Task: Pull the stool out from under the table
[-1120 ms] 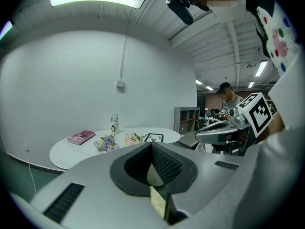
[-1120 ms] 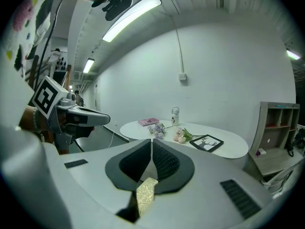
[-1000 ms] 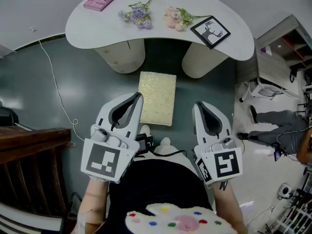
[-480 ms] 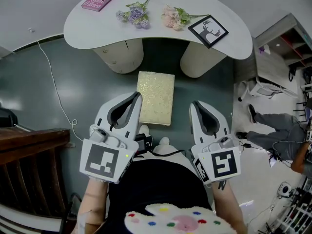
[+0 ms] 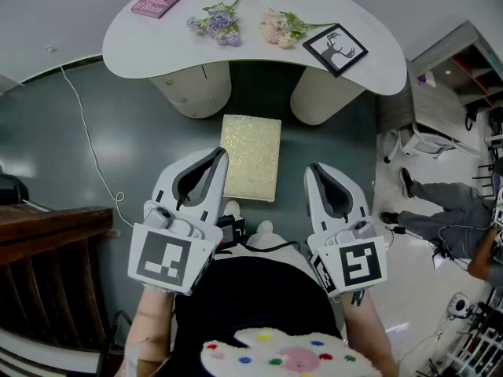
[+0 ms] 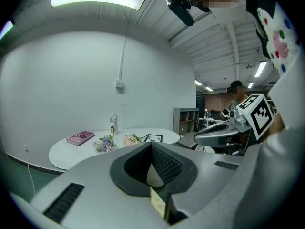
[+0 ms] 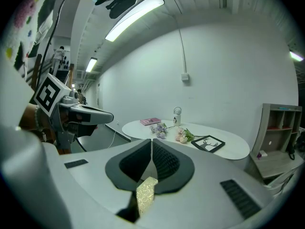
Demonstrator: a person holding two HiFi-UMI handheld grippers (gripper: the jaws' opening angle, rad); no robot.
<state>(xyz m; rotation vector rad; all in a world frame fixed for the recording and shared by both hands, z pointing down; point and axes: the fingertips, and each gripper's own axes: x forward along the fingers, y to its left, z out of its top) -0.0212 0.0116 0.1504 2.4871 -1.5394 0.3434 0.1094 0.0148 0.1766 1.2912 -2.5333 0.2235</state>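
Now, stool (image 5: pixel 251 157) btwn L/R jaws.

Little has changed in the head view. The table (image 5: pixel 377 61) and the stool (image 5: pixel 251 157) both sit a touch further toward 9 o'clock than a second ago. They moved by the same small amount, with the gap between them unchanged, and all of that shift came in the first half second. The right gripper (image 5: pixel 317 170) has drifted slightly toward 9 o'clock too. At the 3 o'clock edge, the bystander's arm (image 5: pixel 481 258) now reaches further into the picture and lower, toward 4 o'clock.
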